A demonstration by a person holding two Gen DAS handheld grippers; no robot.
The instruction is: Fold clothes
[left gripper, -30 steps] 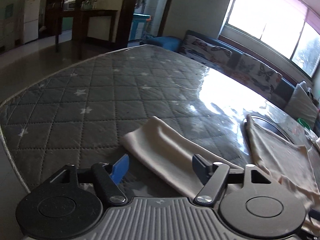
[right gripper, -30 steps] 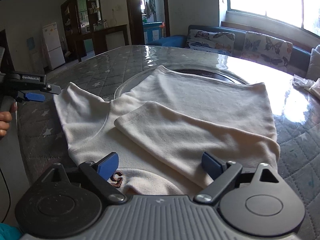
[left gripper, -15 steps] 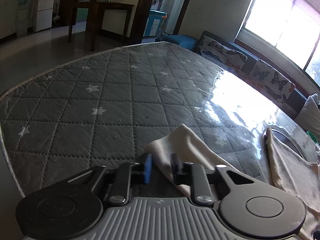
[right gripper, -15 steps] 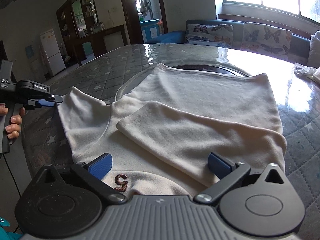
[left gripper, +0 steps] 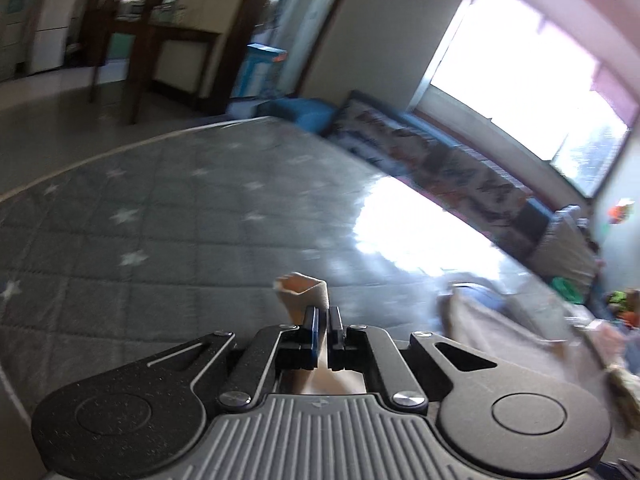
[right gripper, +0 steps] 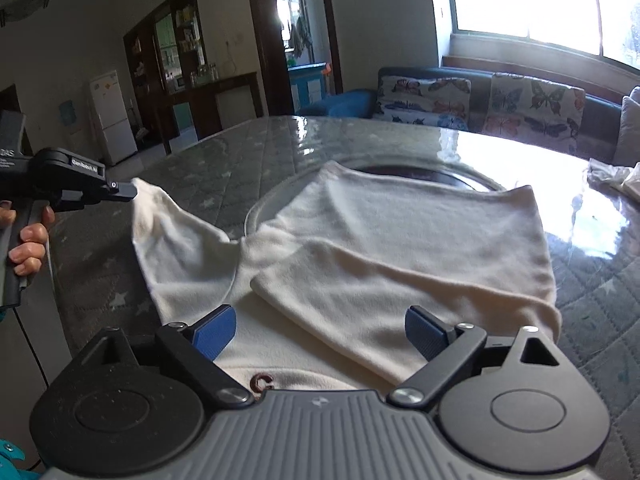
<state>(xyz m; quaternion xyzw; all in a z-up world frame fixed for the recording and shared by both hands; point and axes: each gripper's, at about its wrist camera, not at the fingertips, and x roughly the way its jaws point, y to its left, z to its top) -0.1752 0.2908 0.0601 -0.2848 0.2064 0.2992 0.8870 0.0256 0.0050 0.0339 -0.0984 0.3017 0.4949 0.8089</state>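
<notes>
One cream shirt point(right gripper: 400, 232) on one quilted grey table point(right gripper: 256, 148). Two grippers: left gripper point(right gripper: 120, 190), right gripper point(right gripper: 320, 328). One hand point(right gripper: 28, 236) visible. One white fridge point(right gripper: 110, 116). One sofa point(right gripper: 600, 112), two butterfly cushions point(right gripper: 426, 98). One window point(right gripper: 520, 0).

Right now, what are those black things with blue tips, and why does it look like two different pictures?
They are grabbing tools that a person holds, one in each hand, each with a small camera looking along its two fingers. So there are two pictures, one from each tool. The left tool is pinched shut on the end of a sleeve and lifts it. From the right tool's camera you see that left tool from the side, with the person's hand on its handle. The right tool is open, holding nothing, above a cream shirt. The shirt lies on a grey quilted table with white stars.
</notes>
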